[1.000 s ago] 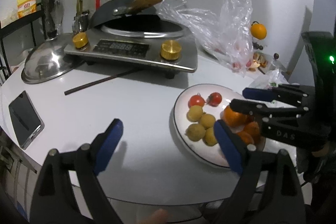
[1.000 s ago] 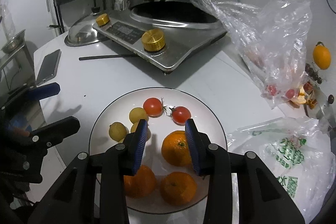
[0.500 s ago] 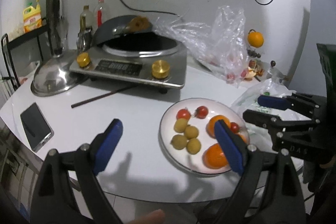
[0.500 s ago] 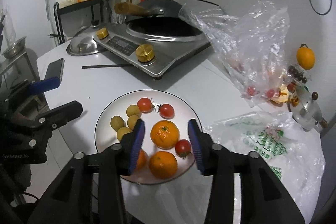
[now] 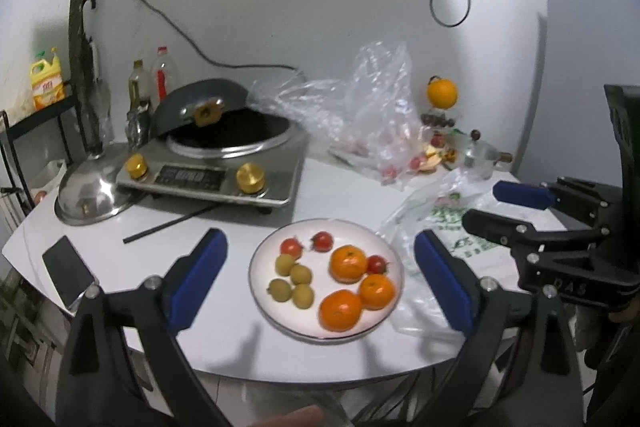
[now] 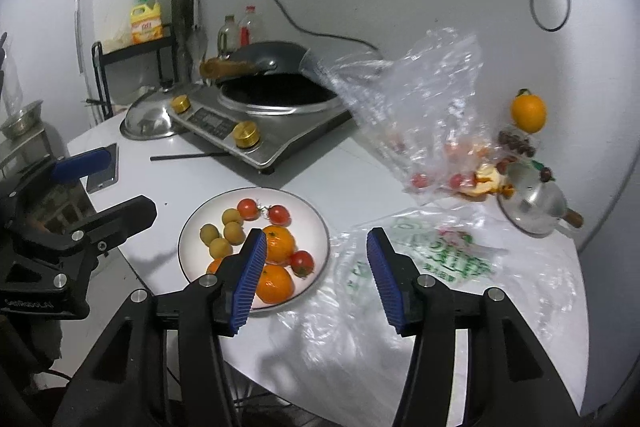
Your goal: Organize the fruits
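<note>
Now both my grippers sit higher and farther back from the table than a second ago, so the white plate (image 5: 262, 297) near its front edge looks smaller. My right gripper (image 6: 316, 281), then nearly closed over an orange (image 6: 279, 243), is opening and empty. My left gripper (image 5: 320, 283) is opening wider, also empty. Three oranges, three tomatoes (image 5: 291, 247) and four yellow fruits (image 5: 280, 289) lie on the plate.

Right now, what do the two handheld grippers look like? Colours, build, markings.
Both are matte black plastic two-finger units with silver screw heads at the pivots. The left gripper has smooth blue pads; the right gripper has ribbed blue pads. Small pale lettering is moulded on each body, too small to read fully. No cables or sleeves are visible.
</note>
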The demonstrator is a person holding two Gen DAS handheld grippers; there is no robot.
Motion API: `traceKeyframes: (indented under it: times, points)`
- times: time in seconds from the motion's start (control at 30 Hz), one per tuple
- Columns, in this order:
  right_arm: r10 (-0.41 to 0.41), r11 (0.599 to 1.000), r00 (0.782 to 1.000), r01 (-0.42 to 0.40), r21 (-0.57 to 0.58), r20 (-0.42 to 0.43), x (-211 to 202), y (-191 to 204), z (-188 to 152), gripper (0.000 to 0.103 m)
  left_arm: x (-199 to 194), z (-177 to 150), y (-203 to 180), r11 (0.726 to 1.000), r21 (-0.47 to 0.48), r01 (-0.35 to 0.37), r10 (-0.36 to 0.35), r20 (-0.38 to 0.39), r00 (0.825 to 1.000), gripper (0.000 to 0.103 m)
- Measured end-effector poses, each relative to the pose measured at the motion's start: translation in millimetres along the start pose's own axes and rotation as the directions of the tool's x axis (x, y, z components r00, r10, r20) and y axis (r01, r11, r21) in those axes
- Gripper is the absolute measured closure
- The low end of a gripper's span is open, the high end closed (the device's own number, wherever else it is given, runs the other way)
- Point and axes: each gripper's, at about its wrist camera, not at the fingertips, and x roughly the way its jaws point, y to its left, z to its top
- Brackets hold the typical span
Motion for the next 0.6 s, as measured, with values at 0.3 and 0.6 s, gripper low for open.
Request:
traceKeyframes:
  times: [0.3, 0.6]
  points:
    - [-0.073, 0.996, 0.988, 0.065, 0.057, 0.139, -67, -21, 4, 0.036, -37, 31, -35, 0.999, 0.042, 0.009, -0.014, 0.105, 0.994, 0.007]
    - [-0.176, 0.982, 0.956, 0.155, 0.105, 0.236, -126, -41, 24, 0.03, -69, 69, -55, 0.997, 0.076, 0.016, -0.029, 0.166, 0.986, 0.007]
